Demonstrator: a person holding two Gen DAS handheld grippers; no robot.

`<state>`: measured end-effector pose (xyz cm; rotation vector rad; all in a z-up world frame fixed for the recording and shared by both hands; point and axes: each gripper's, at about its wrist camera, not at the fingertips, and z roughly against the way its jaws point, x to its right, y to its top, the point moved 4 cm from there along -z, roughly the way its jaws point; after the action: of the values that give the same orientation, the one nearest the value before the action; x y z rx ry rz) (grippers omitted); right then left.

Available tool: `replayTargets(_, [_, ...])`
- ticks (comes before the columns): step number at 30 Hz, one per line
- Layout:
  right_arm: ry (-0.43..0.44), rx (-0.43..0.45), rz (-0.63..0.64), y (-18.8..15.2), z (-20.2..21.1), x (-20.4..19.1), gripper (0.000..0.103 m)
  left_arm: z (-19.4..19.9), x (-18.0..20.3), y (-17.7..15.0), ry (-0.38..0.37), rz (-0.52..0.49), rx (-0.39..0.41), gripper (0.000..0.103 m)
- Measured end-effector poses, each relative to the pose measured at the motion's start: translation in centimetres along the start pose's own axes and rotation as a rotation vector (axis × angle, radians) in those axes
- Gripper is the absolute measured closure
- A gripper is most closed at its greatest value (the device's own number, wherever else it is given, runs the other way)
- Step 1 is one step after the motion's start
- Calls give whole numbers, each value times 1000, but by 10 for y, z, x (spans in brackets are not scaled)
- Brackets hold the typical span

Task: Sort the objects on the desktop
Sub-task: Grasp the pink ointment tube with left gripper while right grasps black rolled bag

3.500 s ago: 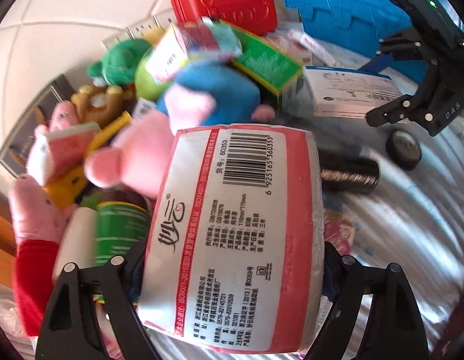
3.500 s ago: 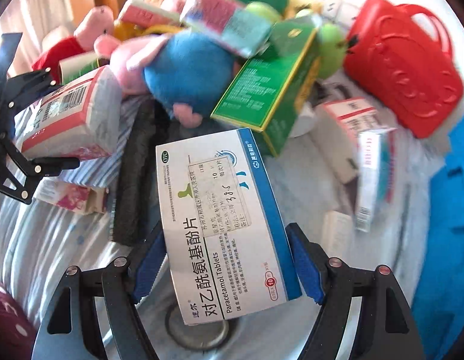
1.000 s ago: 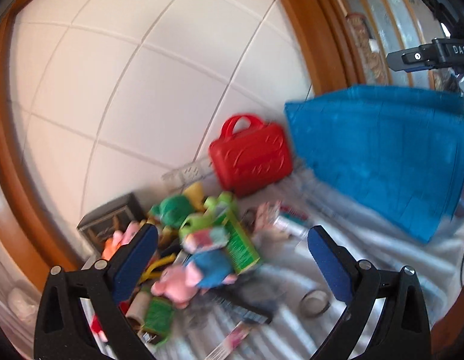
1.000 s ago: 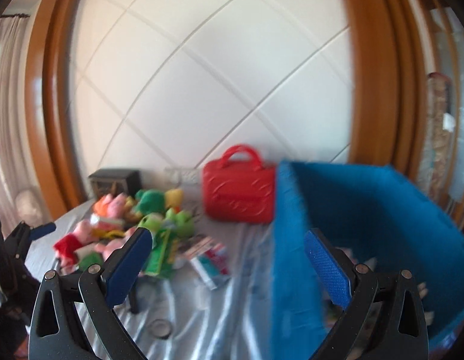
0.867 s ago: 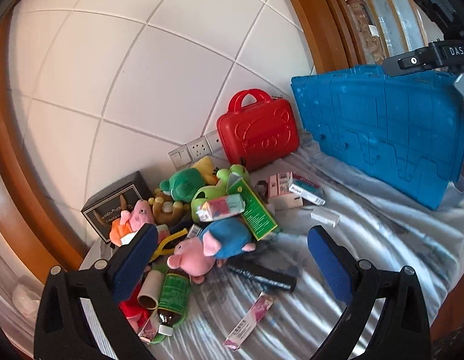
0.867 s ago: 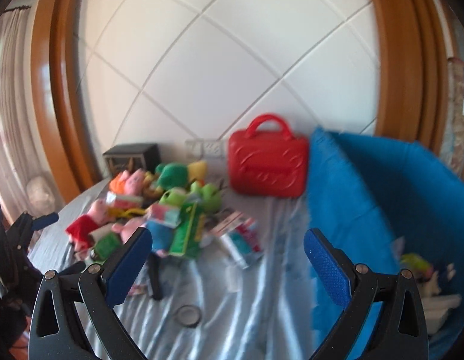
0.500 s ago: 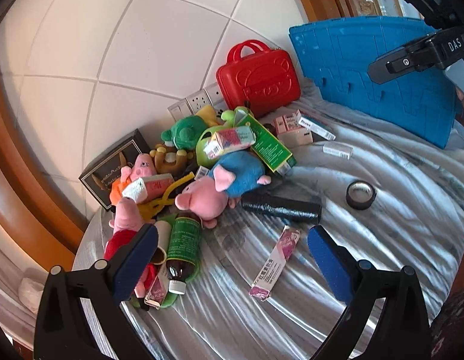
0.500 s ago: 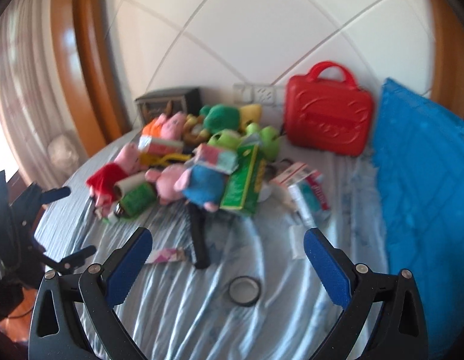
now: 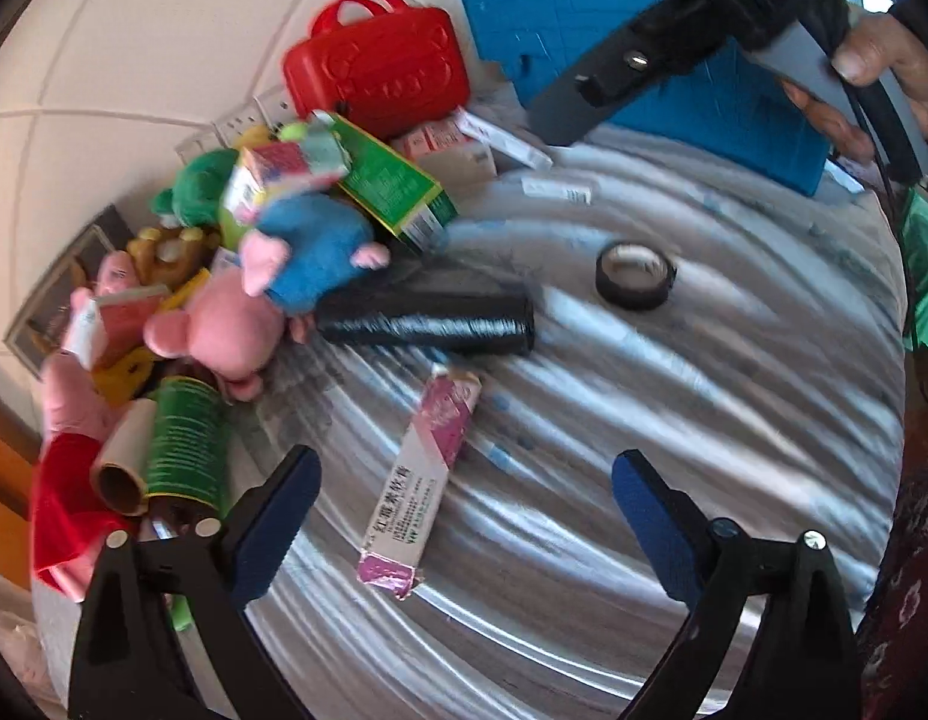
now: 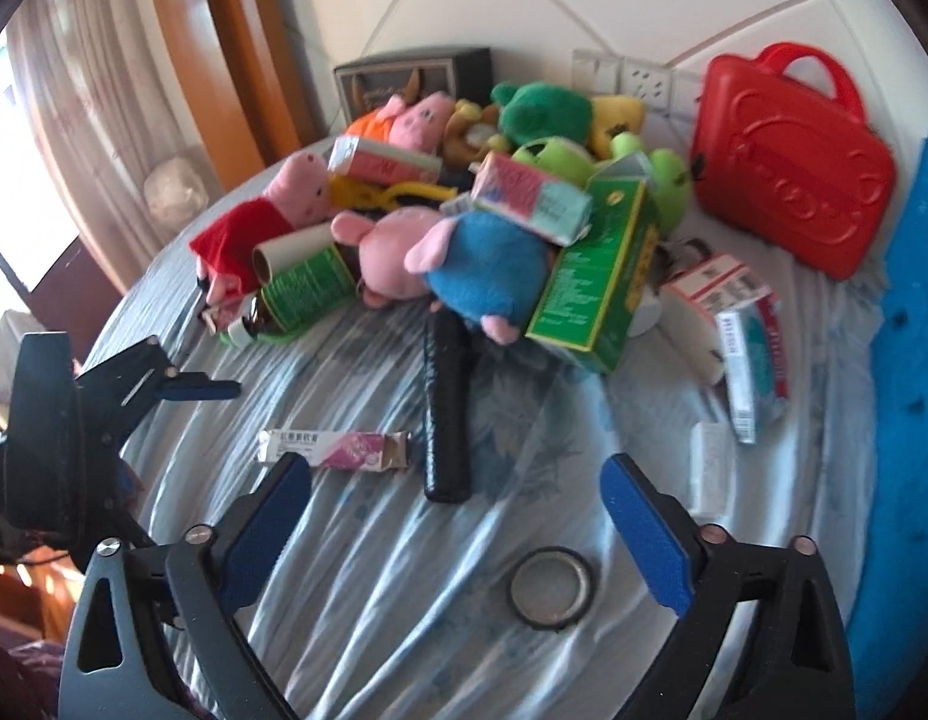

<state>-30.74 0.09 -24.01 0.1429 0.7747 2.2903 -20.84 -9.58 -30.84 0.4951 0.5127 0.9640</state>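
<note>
My left gripper (image 9: pixel 464 516) hangs over the striped cloth, its jaws wide and closing a little, pressing on nothing. A pink-and-white carton (image 9: pixel 422 480) lies on the cloth below and between its fingers. Beyond it lie a black roll (image 9: pixel 428 324) and a black tape ring (image 9: pixel 634 282). My right gripper (image 10: pixel 458 534) is likewise wide, closing slightly and empty, with the tape ring (image 10: pixel 550 594) just below it and the black roll (image 10: pixel 446 402) ahead. Each gripper shows in the other's view: the right one (image 9: pixel 673 48) held by a hand, the left one (image 10: pixel 104 408) at the left edge.
A heap of plush toys (image 10: pixel 481 264), a green box (image 10: pixel 595 288), a green bottle (image 9: pixel 185 444) and small cartons (image 10: pixel 739 324) fills the far side. A red case (image 10: pixel 787 162) and a blue crate (image 9: pixel 643 30) stand at the right. A tiled wall lies behind.
Both grippers, which held a tissue pack and a tablet box, are now empty. They tipped down from the wall and sank toward the cloth. Their jaws have narrowed slightly.
</note>
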Motion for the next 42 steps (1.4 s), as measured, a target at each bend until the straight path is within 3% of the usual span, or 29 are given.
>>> replayTargets(5, [36, -87, 26, 10, -62, 0, 12, -37, -12, -13, -72, -3, -76, 11])
replayTargets(7, [46, -113, 34, 13, -81, -3, 23, -46, -16, -16, -104, 0, -94, 15])
replayTargets(10, [56, -166, 46, 16, -116, -8, 31, -56, -25, -18, -197, 55, -115, 26])
replayTargets(12, [48, -208, 45, 15, -138, -8, 38, -56, -32, -15, -213, 74, -110, 36])
replayTargets(13, [42, -225, 44, 15, -147, -7, 47, -55, -35, -14, -205, 69, -112, 38])
replayTargets(16, [5, -235, 43, 14, -157, -6, 73, -49, -38, -12, -211, 72, -113, 63])
replayTargets(17, [-8, -242, 51, 15, -158, -7, 73, -47, -39, -12, -208, 79, -116, 68])
replayTargets(19, [-31, -246, 77, 13, -158, -10, 73, -44, -38, -13, -200, 108, -114, 68])
replayTargets(22, [-86, -230, 131, 11, -158, -18, 73, -40, -33, -11, -145, 167, -101, 69])
replayTargets(27, [-76, -212, 82, 4, -149, -11, 74, -29, -22, -10, -41, 232, -105, 73])
replayTargets(34, [-74, -137, 36, -7, -101, -5, 74, -7, -22, -6, 50, 266, -73, 73])
replayTargets(38, [-74, -60, 3, -1, -63, -3, 74, 22, -34, 13, 158, 275, -22, 73])
replayTargets(42, [-87, 26, -11, 10, -22, -5, 74, 54, -50, 39, 312, 270, 25, 73])
